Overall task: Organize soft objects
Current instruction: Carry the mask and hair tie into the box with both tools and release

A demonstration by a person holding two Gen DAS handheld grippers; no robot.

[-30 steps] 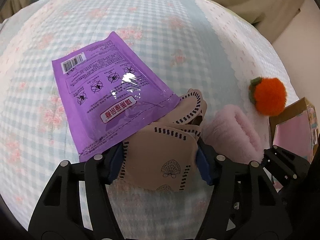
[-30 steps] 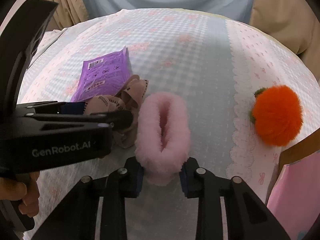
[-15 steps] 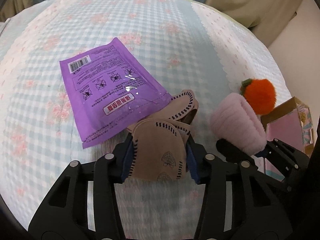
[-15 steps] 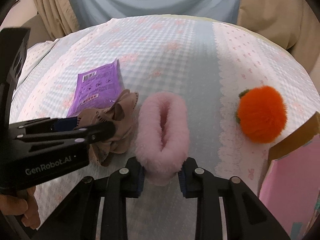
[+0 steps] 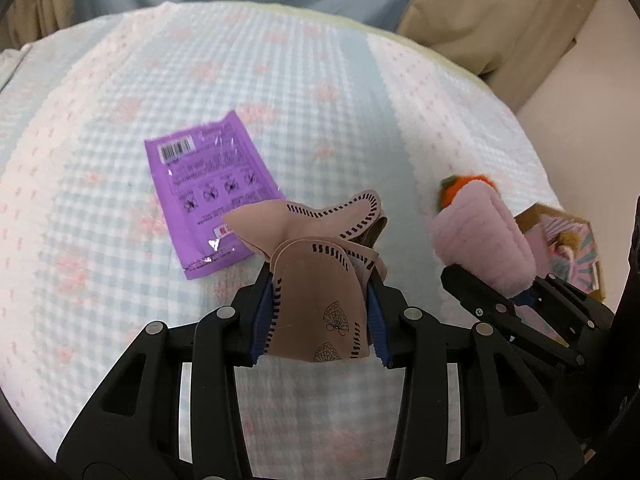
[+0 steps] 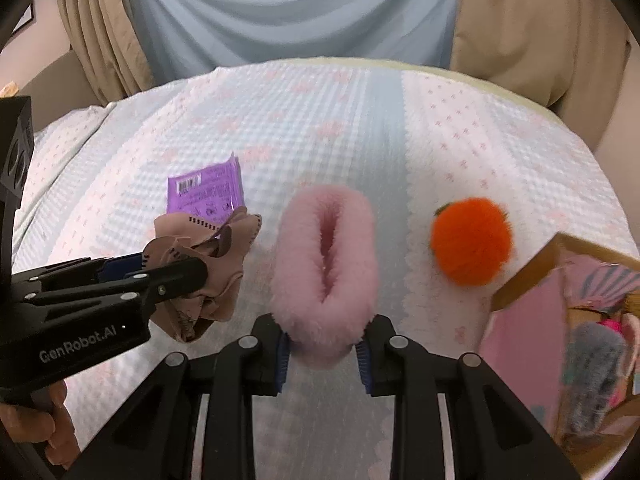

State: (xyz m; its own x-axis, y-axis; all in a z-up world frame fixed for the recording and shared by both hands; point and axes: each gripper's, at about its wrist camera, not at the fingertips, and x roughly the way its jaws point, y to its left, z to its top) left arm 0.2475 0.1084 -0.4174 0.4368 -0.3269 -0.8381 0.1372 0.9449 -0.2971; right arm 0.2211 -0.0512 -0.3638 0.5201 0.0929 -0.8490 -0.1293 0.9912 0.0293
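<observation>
Left gripper (image 5: 318, 320): jaws clamping tan stitched fabric piece (image 5: 316, 304), holding it raised above checkered bedspread (image 5: 280, 100), just in front of purple packet (image 5: 208, 192) lying flat.

Right gripper (image 6: 322, 350): jaws pinching pink fluffy loop (image 6: 326, 276) at near end, holding it off bed.

Orange plush fruit (image 6: 472, 242) sitting near right edge, beside open pink box (image 6: 520, 320).

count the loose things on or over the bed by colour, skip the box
purple: 1, the purple packet
tan: 1, the tan cloth piece in the left gripper
pink: 1, the pink fluffy band in the right gripper
orange: 1, the orange pom-pom
total: 4
</observation>
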